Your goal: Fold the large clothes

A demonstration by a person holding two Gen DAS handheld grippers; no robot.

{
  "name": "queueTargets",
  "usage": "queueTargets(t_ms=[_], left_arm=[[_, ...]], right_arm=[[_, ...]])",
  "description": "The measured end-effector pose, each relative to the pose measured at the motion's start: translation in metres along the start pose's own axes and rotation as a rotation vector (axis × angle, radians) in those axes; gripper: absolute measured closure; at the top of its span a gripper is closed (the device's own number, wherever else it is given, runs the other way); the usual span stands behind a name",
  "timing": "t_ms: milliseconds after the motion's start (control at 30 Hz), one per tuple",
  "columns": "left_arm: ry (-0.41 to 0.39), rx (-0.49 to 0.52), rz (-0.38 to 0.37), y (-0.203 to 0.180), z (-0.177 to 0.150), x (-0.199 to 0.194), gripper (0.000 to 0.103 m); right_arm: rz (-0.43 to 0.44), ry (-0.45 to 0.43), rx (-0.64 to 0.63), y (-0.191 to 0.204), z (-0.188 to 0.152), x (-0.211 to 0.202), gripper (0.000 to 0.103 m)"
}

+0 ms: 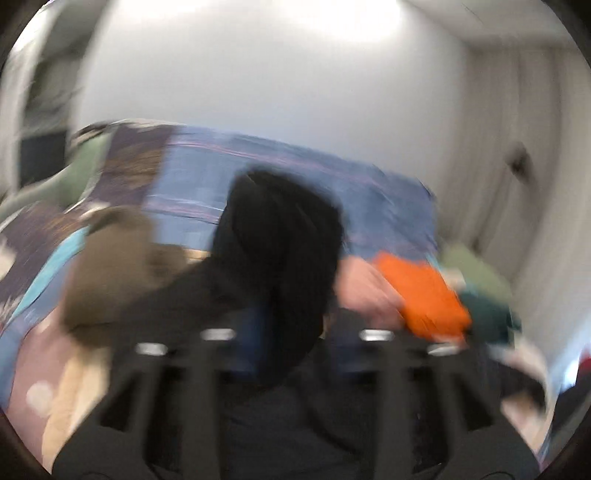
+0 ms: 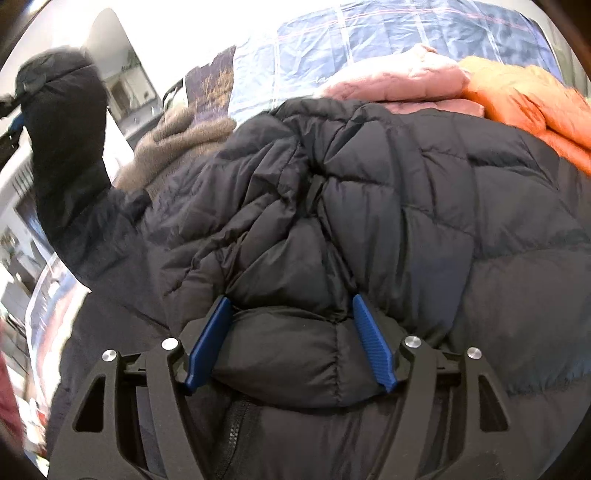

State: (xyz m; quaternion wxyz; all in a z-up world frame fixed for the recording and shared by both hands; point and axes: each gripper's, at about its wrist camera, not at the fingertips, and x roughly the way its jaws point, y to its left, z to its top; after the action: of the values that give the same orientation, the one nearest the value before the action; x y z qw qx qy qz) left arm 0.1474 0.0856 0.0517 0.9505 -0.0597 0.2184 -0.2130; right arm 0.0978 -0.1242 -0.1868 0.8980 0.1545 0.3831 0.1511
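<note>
Two grippers work on one black puffer jacket (image 2: 369,206) that lies on a bed with a blue checked sheet (image 2: 332,33). At nine o'clock in the right wrist view, a black sleeve (image 2: 62,122) is lifted up beside the left gripper (image 1: 295,332); its view is very blurred, black cloth lies between the fingers, but I cannot tell if they press it. At eleven o'clock a brown fleece (image 2: 173,140) touches the jacket. At six o'clock the right gripper (image 2: 291,339) stands rather wide, its blue pads (image 2: 207,343) closed on a thick fold. At one o'clock a pink garment (image 2: 406,74) and an orange jacket (image 2: 528,103) crowd the far edge
</note>
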Motion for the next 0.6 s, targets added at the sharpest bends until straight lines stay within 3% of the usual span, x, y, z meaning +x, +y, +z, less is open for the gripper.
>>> queueTargets(t_ms=[33, 100, 200, 300, 400, 533, 600], left_arm=[[0.041, 0.063, -0.031, -0.028, -0.013, 0.014, 0.024], [0.143, 0.162, -0.084, -0.071, -0.042, 0.037, 0.023], [0.247, 0.209, -0.099, -0.095, -0.076, 0.054, 0.023], [0.308, 0.208, -0.055, -0.089, -0.104, 0.06, 0.023], [0.297, 0.203, -0.002, -0.072, -0.113, 0.052, 0.023], [0.293, 0.152, 0.067, -0.043, -0.134, 0.027, 0.023], [0.285, 0.129, 0.106, -0.03, -0.138, 0.013, 0.022]], right_arm=[[0.026, -0.012, 0.045, -0.007, -0.001, -0.009, 0.034], [0.053, -0.024, 0.11, -0.019, -0.003, -0.024, 0.034], [0.086, -0.039, 0.192, -0.038, -0.001, -0.048, 0.034], [0.133, -0.029, 0.289, -0.056, 0.008, -0.06, 0.033], [0.187, 0.012, 0.339, -0.059, 0.024, -0.059, 0.033], [0.229, 0.034, 0.23, -0.021, 0.053, -0.05, 0.033], [0.259, 0.086, 0.155, 0.008, 0.067, -0.031, 0.033]])
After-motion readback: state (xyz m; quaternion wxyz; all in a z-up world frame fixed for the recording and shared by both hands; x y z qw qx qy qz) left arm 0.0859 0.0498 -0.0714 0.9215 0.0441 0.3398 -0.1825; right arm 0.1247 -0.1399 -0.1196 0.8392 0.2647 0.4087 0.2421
